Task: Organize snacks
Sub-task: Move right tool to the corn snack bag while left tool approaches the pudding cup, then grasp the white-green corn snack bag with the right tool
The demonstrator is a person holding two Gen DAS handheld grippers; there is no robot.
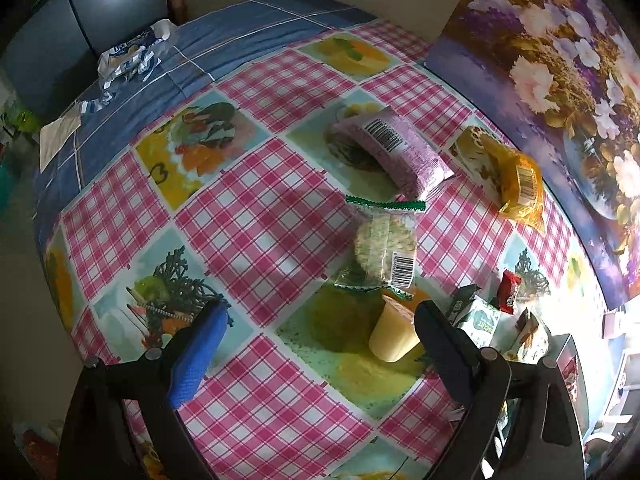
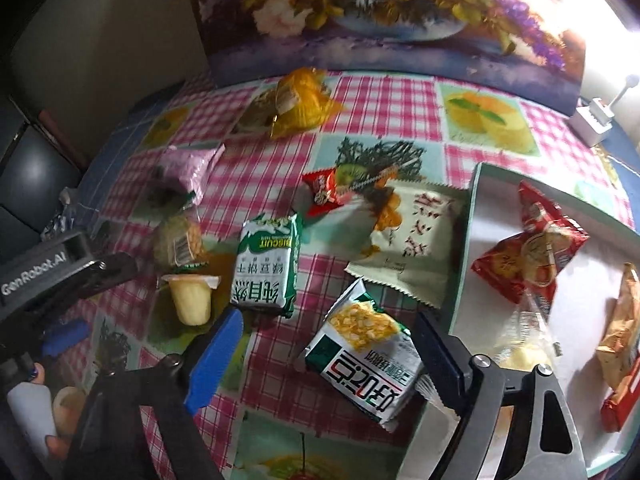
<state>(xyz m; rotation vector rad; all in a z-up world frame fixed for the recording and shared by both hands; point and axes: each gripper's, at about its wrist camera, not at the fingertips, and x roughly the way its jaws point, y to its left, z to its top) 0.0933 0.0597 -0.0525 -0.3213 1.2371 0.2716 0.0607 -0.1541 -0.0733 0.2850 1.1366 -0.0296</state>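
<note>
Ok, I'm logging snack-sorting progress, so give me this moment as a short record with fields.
surface: table with pink checked cloth
tray: pale box at the right, holding a red packet among other snacks
still on the cloth: jelly cup, green biscuit pack, beige packet, small red candy, pink packet, orange packet
right gripper: open, jaws either side of a green-and-yellow snack pack
left gripper: open, holding nothing, jelly cup beside its right finger

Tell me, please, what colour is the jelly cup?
Pale yellow jelly cup, clearest in the right wrist view.
</note>
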